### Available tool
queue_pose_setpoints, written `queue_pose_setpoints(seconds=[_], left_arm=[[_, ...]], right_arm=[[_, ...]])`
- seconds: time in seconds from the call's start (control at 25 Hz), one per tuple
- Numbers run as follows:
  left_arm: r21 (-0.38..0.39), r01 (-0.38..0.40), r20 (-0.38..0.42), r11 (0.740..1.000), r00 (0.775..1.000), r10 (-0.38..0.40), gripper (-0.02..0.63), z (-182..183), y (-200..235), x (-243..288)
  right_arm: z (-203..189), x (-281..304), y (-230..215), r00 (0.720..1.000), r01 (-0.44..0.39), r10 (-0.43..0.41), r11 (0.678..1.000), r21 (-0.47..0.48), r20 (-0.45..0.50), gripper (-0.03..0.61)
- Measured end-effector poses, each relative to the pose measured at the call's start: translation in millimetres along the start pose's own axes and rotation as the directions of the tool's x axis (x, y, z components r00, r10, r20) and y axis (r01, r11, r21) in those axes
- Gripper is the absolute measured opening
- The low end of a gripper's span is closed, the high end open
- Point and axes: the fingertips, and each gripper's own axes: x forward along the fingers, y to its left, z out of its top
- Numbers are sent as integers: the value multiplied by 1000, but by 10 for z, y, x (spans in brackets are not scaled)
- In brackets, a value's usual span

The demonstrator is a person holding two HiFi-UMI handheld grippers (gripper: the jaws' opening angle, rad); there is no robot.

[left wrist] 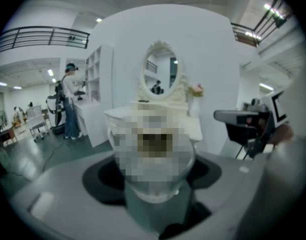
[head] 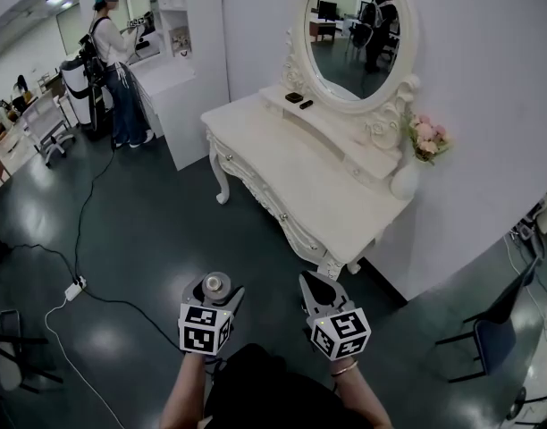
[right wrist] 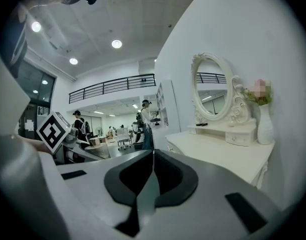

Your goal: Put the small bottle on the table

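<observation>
Dark glossy floor [head: 148,239] fills most of the head view, with a white wall [head: 488,105] on the right. White carved worktop [head: 318,181] stands against that wall, with an oval mirror [head: 358,29] on its raised back shelf. White shelving unit [head: 180,52] is to the left of it, and a person [head: 117,61] wearing a headset and a backpack rig stands in front of the shelves. Dark chair [head: 501,315] is at the right edge. Black cable [head: 86,204] runs across the floor to a white power strip [head: 75,287].

White vase [head: 404,181] with pink flowers [head: 427,137] sits at the worktop's far right end, against the wall. Two small dark items [head: 298,100] lie on the back shelf under the mirror.

Both grippers are held low over the floor, short of the worktop's front edge.
- Left gripper [head: 215,284]: jaws clamped on the small bottle [left wrist: 155,191], dark pads on either side of it.
- Right gripper [right wrist: 153,156]: jaws pressed together with nothing between them.

Bottle look: from above, a round grey rim with a paler centre. In the left gripper view the body is pale, whitish and rounded, but most of it is blurred out, so there is no finer detail. It is in the left gripper, in the air above the floor, not touching the worktop.
</observation>
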Motion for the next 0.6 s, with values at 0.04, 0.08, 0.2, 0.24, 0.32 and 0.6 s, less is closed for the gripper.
queue_pose_setpoints(seconds=[0.04,0.08,0.2,0.24,0.32,0.6], left_arm=[[0,2,-2,1000,1000,-2,337,12,-16,19],[1,4,-3,1000,1000,-4,337,28,-31,37],[8,9,-7,1000,1000,-9,337,70,-59,101],[10,11,-9,1000,1000,-11,337,78,-58,128],[12,15,-15,1000,1000,-15,337,95,-48,191],[16,38,-28,999,999,-38,337,207,43,547]], right_arm=[[3,6,-19,1000,-1,1,1000,2,-1,5],[9,12,-41,1000,-1,1,1000,4,0,5],[28,41,-105,1000,3,-3,1000,14,5,5],[27,56,-126,1000,5,-5,1000,18,6,5],[21,97,-168,1000,6,-6,1000,24,6,5],[25,385,-379,1000,13,-13,999,34,-2,5]])
